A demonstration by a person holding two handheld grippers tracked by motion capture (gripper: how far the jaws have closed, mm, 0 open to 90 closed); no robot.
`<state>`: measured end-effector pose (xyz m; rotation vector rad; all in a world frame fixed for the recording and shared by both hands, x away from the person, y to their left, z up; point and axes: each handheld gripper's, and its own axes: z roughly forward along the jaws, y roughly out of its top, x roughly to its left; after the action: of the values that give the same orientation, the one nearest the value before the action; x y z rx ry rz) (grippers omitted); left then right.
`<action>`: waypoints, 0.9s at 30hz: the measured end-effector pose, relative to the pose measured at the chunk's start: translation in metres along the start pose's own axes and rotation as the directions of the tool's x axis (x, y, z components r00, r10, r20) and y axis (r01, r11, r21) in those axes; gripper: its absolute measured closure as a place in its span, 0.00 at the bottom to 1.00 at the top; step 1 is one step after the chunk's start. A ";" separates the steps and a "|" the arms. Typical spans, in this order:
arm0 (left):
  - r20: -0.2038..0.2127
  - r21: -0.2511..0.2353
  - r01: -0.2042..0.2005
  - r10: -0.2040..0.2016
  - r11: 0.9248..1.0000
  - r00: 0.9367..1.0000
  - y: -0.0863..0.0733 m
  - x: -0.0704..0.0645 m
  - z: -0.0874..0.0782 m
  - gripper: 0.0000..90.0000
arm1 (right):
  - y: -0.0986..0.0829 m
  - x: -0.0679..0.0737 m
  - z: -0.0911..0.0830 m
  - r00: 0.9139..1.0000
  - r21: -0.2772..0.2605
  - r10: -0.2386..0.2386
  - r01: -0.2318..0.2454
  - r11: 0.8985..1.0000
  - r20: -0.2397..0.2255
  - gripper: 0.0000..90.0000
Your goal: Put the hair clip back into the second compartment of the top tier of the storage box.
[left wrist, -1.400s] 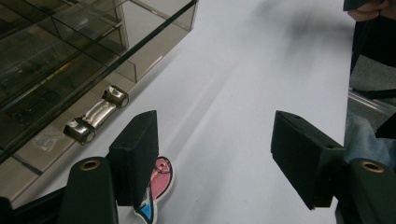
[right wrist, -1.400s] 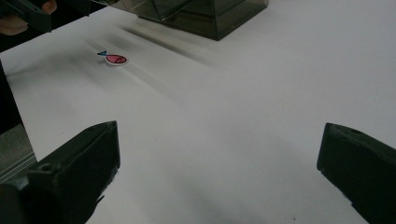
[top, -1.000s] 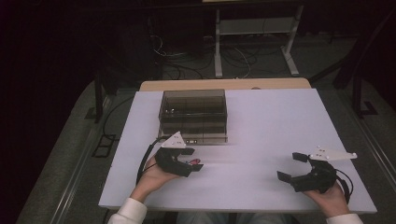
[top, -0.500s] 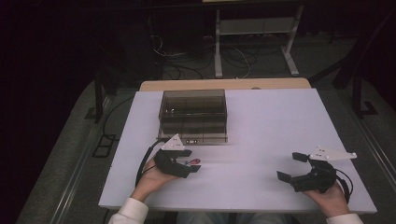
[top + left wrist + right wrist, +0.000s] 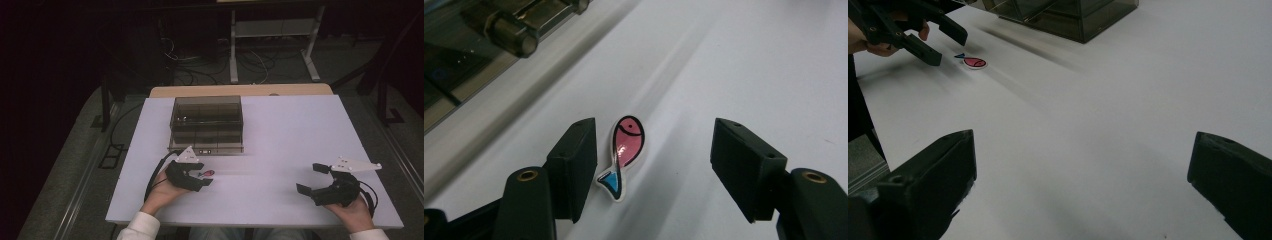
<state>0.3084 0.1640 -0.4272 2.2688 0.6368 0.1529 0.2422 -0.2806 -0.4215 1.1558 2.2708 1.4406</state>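
Observation:
A small pink fish-shaped piece with a blue tail [image 5: 626, 150] lies flat on the white table [image 5: 280, 135]. My left gripper [image 5: 656, 147] is open around it, the fish close beside one jaw and well clear of the other. The high view has the fish [image 5: 205, 173] between the left gripper's [image 5: 205, 176] fingers, just in front of a smoky transparent box [image 5: 206, 125]. My right gripper [image 5: 311, 178] rests open near the front right of the table with nothing between its jaws. From the right gripper view [image 5: 1088, 165] the fish [image 5: 974, 62] lies far off beside the left gripper [image 5: 935, 42].
The transparent box [image 5: 484, 40] has inner compartments and a hinged front edge close to the left gripper. The table's front edge [image 5: 250, 222] runs just behind both hands. A wooden table edge [image 5: 240, 90] and a metal stand [image 5: 272, 30] lie beyond.

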 end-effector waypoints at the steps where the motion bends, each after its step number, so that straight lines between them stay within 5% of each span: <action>1: 0.001 0.000 0.004 -0.004 1.000 1.000 -0.001 0.001 0.000 0.39 | 0.000 0.000 0.000 1.000 0.001 -0.001 0.001 1.000 0.000 0.00; 13: 0.008 0.032 0.026 -0.026 0.999 1.000 -0.009 0.012 0.006 0.47 | 0.001 0.000 0.001 1.000 0.003 -0.004 0.004 1.000 -0.002 0.00; 27: 0.019 0.056 0.003 -0.004 0.998 1.000 -0.010 0.012 0.011 0.60 | 0.001 0.000 0.001 1.000 0.002 -0.007 0.007 1.000 -0.005 0.00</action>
<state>0.3183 0.1691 -0.4428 2.3201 0.6430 0.1132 0.2434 -0.2801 -0.4213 1.1455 2.2780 1.4404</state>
